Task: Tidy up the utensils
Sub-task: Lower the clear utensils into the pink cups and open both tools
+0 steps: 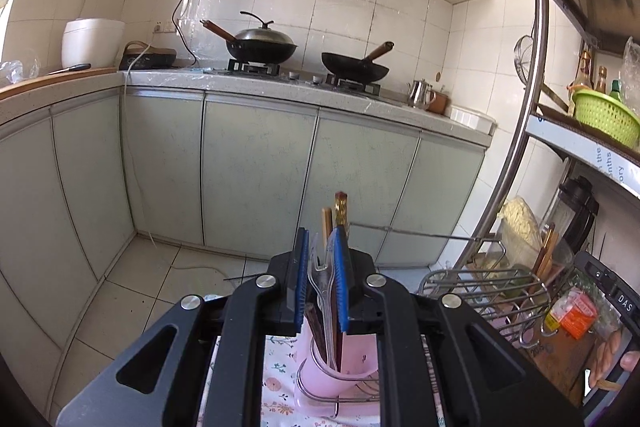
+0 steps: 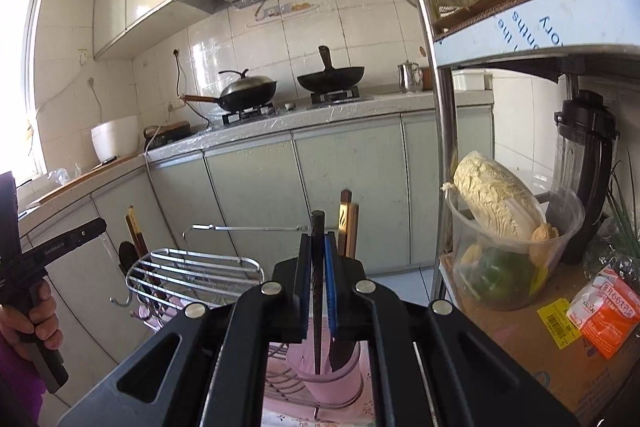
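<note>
Blue pads line both grippers, and each pair is closed on a utensil above a pink cup. In the left wrist view, at lower centre of the frame, the left gripper has its jaws nearly together, pinching a clear plastic fork whose long axis runs near vertical, tines up between the pads and handle down into the pink cup directly beneath. Brown chopsticks stand in the same cup (their tops rise just above and behind the fingertips). The cup sits inside a wire holder on a floral cloth. In the right wrist view, also at lower centre, the right gripper is clamped on a single black chopstick, upright, its top poking above the pads and its lower end reaching into the cup below. Toward centre left of that frame stands a metal dish rack.
</note>
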`<state>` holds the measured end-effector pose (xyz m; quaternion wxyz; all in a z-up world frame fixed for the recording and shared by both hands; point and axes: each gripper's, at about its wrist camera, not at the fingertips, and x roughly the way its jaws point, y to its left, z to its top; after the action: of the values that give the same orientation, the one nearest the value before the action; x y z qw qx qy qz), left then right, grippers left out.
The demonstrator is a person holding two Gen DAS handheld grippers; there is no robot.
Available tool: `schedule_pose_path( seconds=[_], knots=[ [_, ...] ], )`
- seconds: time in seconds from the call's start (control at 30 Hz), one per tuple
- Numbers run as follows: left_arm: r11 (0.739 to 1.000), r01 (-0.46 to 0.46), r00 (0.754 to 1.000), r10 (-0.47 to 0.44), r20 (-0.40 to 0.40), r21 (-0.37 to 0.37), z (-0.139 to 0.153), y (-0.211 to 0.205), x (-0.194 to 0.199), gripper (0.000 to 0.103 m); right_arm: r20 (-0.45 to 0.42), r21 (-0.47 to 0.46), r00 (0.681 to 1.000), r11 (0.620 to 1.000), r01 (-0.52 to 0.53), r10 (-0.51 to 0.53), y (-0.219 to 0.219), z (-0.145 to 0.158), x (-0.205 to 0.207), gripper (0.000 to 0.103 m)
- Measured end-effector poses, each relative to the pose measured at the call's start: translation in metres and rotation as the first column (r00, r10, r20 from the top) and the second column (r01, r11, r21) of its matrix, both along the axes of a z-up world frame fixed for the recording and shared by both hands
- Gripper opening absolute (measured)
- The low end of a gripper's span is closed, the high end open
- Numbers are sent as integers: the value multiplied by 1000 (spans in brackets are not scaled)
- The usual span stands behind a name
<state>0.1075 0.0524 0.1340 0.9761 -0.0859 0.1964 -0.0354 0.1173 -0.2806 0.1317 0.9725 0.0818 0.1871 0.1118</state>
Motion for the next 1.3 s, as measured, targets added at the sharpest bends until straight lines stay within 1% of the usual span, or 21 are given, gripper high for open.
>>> schedule_pose_path(
  seconds=[0.33,0.53,0.63,0.67,0.7,0.73,0.8,0.87,1.07,1.13,1.17,1.2,1.3],
  knots=[
    [1000,23,997,-22,-75,15,-29,-7,11,12,-107,-38,994,999,-15,10,6,-33,9,6],
    [999,28,996,-27,-80,17,-35,-8,12,12,-137,-45,990,999,-26,20,11,-45,13,6],
    [999,36,996,-36,-80,0,-35,-6,11,13,-161,-39,987,999,-38,32,12,-50,14,9],
    [999,38,996,-38,-82,-1,-36,-6,10,16,-165,-38,986,998,-43,36,12,-50,13,14],
    [999,39,996,-39,-85,-1,-35,-5,10,23,-164,-34,986,998,-49,43,12,-50,12,22],
    [999,40,996,-41,-85,-4,-34,-5,9,27,-160,-32,986,998,-54,48,12,-49,11,24],
    [999,41,996,-42,-74,-10,-32,-4,6,35,-148,-38,988,998,-56,50,12,-45,8,24],
    [999,43,997,-43,-60,-13,-29,-3,2,37,-134,-42,990,998,-54,48,12,-39,5,24],
    [999,41,999,-41,-27,-14,-15,-2,-11,40,-83,-24,996,999,-46,44,6,-21,-11,25],
    [999,46,999,-46,-19,-12,-11,-4,-17,41,-63,-13,997,999,-46,45,6,-15,-17,32],
    [999,50,999,-50,-14,-12,-8,-5,-21,43,-48,-4,998,999,-47,47,5,-13,-22,41],
    [998,54,998,-54,-13,-11,-7,-7,-23,46,-36,-1,998,999,-47,47,6,-11,-25,41],
    [998,59,998,-59,14,-12,-2,-11,-37,47,-13,6,999,999,-49,49,9,-7,-37,41]
  ],
)
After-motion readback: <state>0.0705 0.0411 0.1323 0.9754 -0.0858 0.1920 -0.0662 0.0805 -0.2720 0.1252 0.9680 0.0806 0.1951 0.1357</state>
